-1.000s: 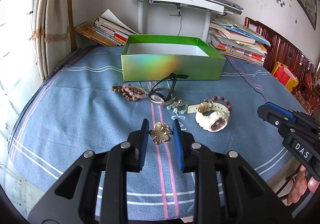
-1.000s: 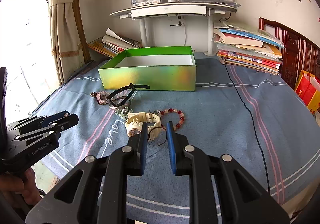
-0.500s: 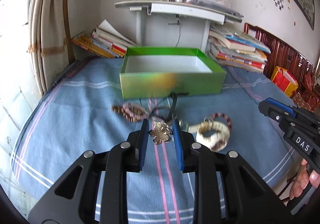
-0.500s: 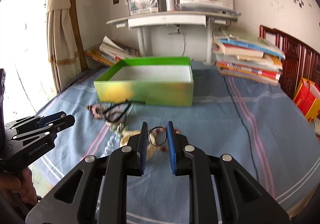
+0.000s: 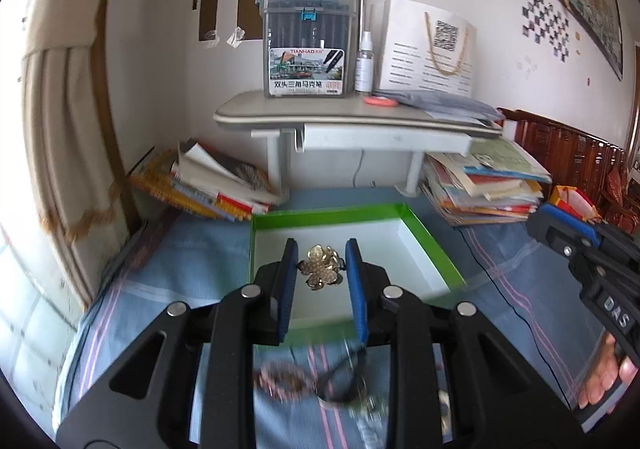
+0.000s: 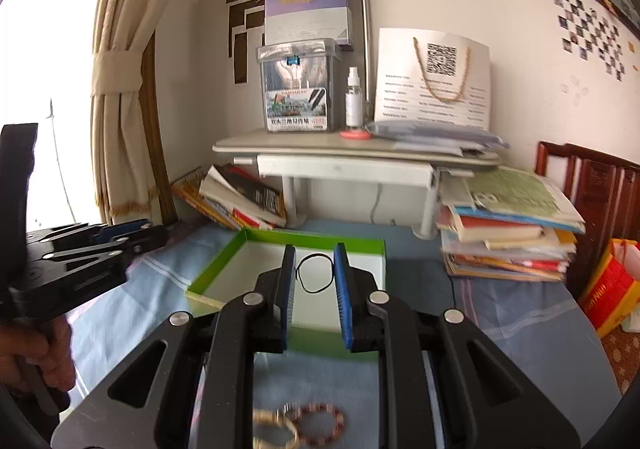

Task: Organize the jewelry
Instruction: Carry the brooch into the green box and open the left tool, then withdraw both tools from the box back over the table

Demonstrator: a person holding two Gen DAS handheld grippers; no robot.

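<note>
At the bottom of both views, the jewelry left on the blue striped bedcover is blurred and partly hidden behind the gripper bodies; a red bead bracelet is just readable. The left hand-held gripper pinches a gold flower brooch at frame centre, above the green box with its white inside. The right hand-held gripper clamps a thin black ring over the same box. Stacked books sit at right.
</note>
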